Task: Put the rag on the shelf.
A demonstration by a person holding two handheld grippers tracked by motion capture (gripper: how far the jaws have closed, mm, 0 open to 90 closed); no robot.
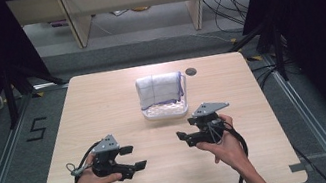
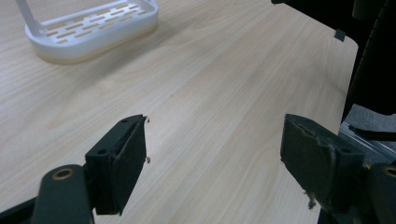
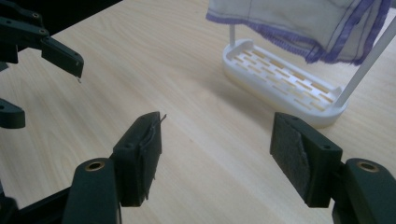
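My left gripper (image 1: 132, 158), right gripper (image 1: 184, 137): jaws spread, empty, low over table (image 1: 103, 112), facing cloth (image 1: 160, 89) draped on rack (image 1: 167, 111), likely to grasp.

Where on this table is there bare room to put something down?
Bare wood lies left and right of the white rack with the cloth hung on it, out to the table edges, and between rack and tools. The near side is crowded: left tool and right tool hover there, both open.

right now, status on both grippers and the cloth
Left gripper open, empty. Right gripper open, empty. Cloth draped on white rack, untouched. Nothing in the way.
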